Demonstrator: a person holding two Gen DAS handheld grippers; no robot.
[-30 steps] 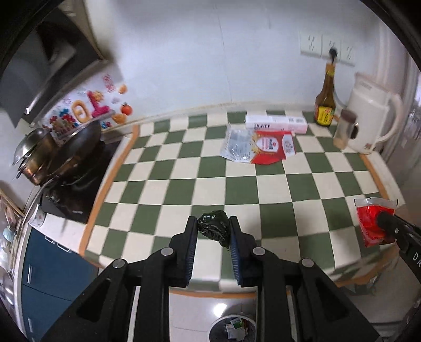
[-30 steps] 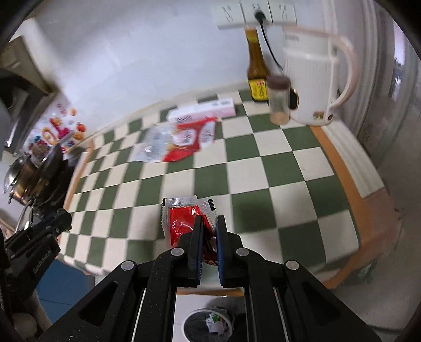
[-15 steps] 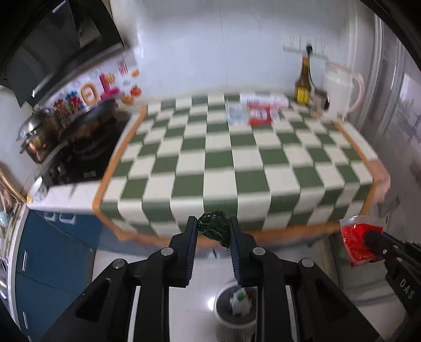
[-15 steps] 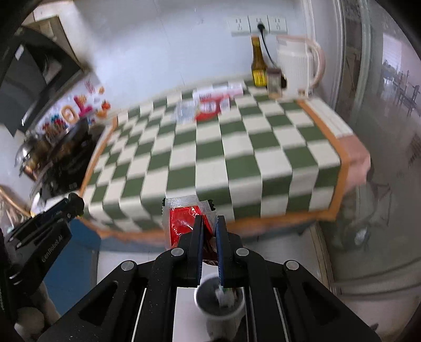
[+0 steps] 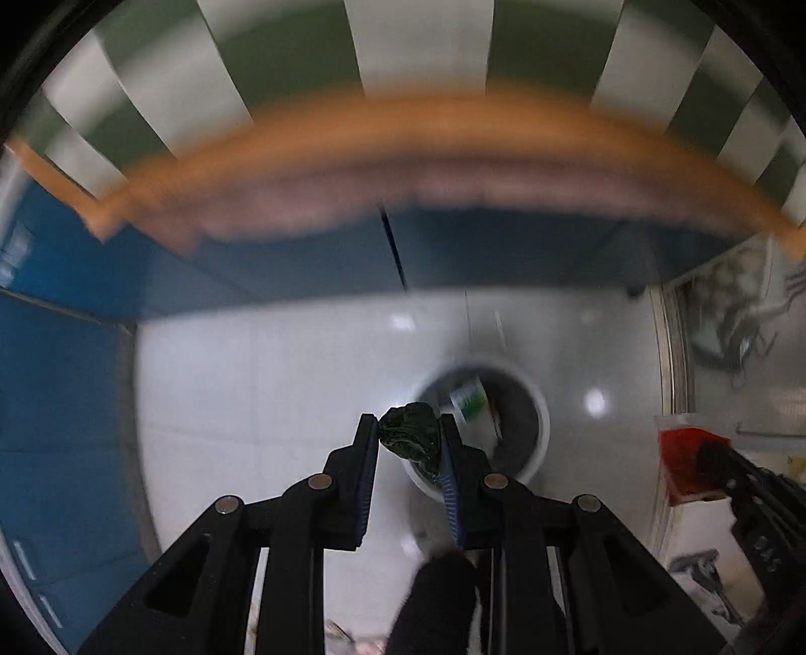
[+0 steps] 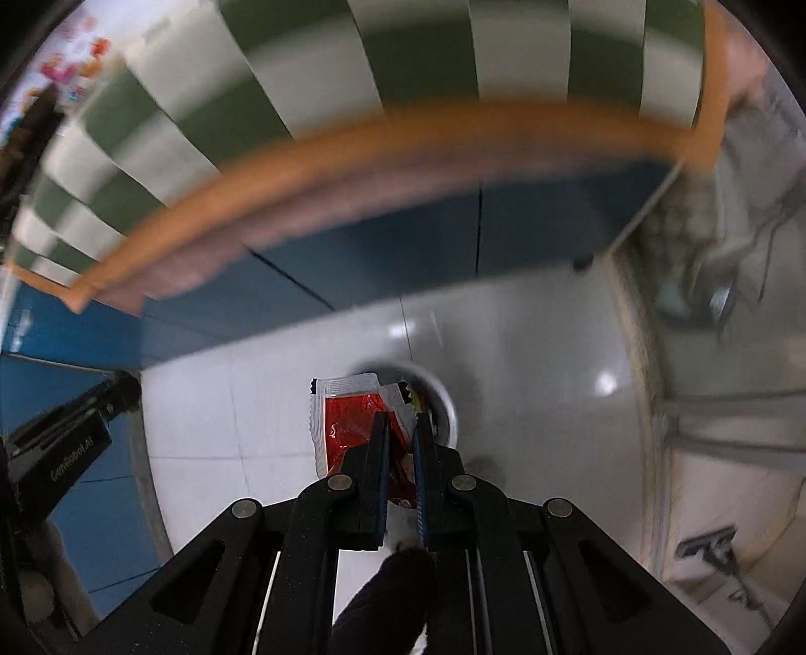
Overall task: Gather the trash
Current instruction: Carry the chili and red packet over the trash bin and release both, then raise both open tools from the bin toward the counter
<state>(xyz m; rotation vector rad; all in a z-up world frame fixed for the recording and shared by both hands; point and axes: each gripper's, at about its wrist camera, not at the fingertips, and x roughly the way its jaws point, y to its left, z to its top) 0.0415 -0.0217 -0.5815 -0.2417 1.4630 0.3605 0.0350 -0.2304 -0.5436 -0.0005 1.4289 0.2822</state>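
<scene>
Both claws point down at the floor bin [image 5: 509,433], left gripper [image 5: 409,441] clamped on a dark crumpled wad [image 5: 410,438], right gripper [image 6: 400,428] pinching a red sachet [image 6: 352,423]; best centre each over the rim before letting go.

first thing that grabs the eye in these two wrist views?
The red sauce packet pinched in the right gripper, hanging over the white floor just left of the round trash bin. In the left wrist view, the dark green crumpled wrapper clamped in the left gripper sits at the bin's left rim. Across the top of both views runs the blurred green-and-white checkered counter with its orange edge.
</scene>
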